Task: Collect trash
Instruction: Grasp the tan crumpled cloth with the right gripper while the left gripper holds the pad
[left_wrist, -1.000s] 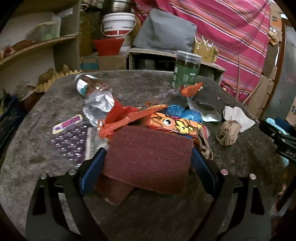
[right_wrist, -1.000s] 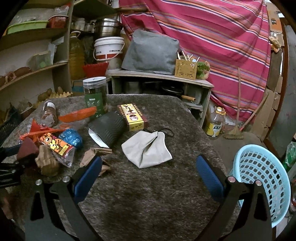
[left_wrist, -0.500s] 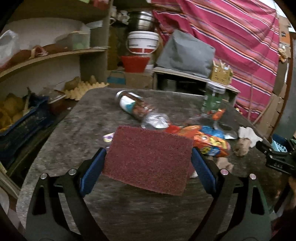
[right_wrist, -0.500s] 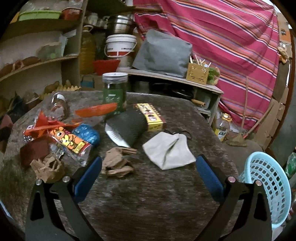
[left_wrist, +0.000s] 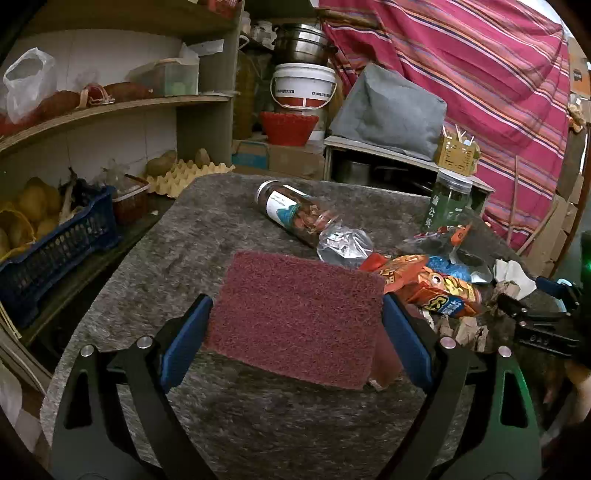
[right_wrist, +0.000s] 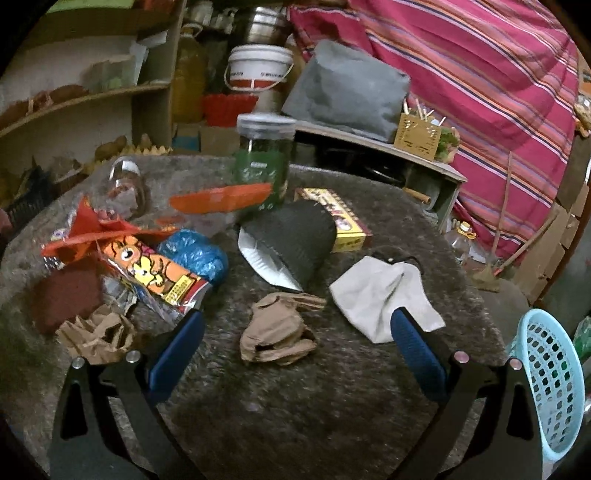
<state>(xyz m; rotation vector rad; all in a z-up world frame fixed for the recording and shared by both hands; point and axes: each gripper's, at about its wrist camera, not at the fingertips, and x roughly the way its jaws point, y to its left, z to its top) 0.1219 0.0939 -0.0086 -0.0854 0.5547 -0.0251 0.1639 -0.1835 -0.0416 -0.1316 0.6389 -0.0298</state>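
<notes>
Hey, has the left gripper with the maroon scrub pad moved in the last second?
Yes. The left gripper, shut on the maroon scrub pad, has lifted and swung left: the orange snack wrapper, earlier behind the pad, now lies to its right.

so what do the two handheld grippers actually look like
Both match. The left gripper and right gripper each have two black angular plastic arms with triangular cut-outs, round silver bolts at the joints, and ribbed blue rubber pads lining the fingers. No cables or sleeves are visible.

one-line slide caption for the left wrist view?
Left gripper holds a maroon scouring pad above the littered table.
</notes>
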